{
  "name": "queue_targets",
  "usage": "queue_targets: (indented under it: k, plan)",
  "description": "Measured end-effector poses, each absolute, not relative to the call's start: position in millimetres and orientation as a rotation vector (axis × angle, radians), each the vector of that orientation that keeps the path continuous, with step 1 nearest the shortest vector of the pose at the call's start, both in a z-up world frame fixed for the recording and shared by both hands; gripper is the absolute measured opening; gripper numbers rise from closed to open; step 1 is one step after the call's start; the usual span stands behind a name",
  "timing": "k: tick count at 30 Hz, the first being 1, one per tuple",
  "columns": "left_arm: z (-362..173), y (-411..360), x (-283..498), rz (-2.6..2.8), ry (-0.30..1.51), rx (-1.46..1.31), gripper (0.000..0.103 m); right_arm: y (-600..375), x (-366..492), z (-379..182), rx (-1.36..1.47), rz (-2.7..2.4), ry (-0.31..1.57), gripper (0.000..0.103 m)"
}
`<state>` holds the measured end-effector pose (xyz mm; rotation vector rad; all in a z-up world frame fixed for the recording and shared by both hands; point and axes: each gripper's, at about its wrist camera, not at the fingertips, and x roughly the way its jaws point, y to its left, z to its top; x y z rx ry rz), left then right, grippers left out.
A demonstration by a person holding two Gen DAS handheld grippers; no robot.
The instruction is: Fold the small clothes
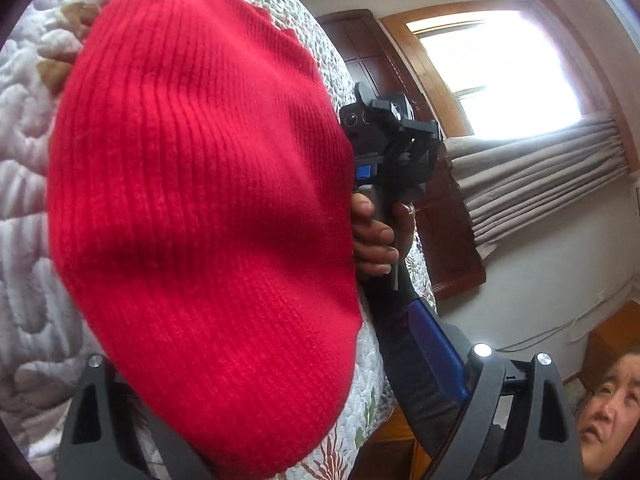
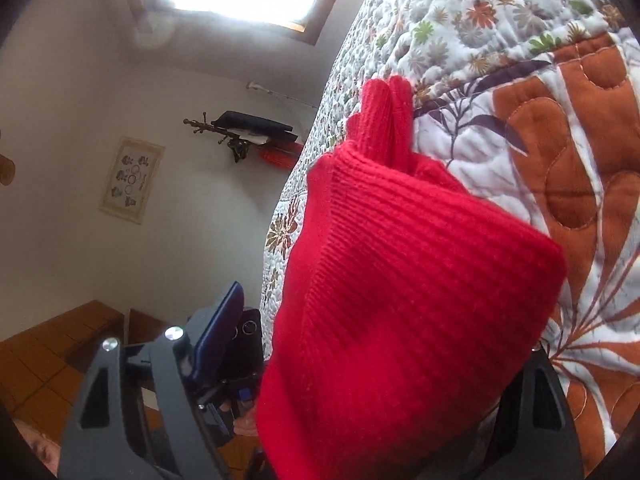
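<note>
Red ribbed knit garment (image 1: 200, 220), bunched

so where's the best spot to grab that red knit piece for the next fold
Probably the narrow doubled end of the red knit piece, farthest from the right gripper. It sticks out flat over the quilt, clear of the bunched middle, so come in from the quilt side and pinch across its ribs.

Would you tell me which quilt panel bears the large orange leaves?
The panel right of the red knit; the other panel bears small flowers.
</note>
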<state>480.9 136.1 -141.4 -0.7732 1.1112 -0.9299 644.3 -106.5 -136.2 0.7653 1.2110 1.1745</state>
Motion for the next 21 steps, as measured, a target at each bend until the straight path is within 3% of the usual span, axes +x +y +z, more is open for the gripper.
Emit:
queue_targets:
  k: [1, 2, 3, 13, 21]
  plan:
    - [-146.5, 135.2, 481.3, -0.902, 1.142, -0.767, 0.052, -107.1, 644.0, -137.8, 0.756, 1.160, 1.221, 0.059]
    - [-149.3, 134.4, 482.1, -0.884, 1.166, -0.781, 0.040, -105.9, 643.7, -141.8, 0.744, 1.151, 1.242, 0.041]
    - [-152.9, 136.8, 482.1, -0.880, 1.173, -0.804, 0.029, -108.5, 644.0, -146.1, 0.751, 1.141, 1.253, 0.040]
    - [-139.7, 143.7, 472.7, -0.878, 1.142, -0.822, 0.023, -105.7, 635.1, -119.8, 0.740, 1.073, 1.214, 0.036]
    - [-123.0, 197.9, 455.3, -0.833, 1.118, -0.834, 0.023, -58.1, 617.3, -108.1, 0.725, 1.091, 1.242, 0.036]
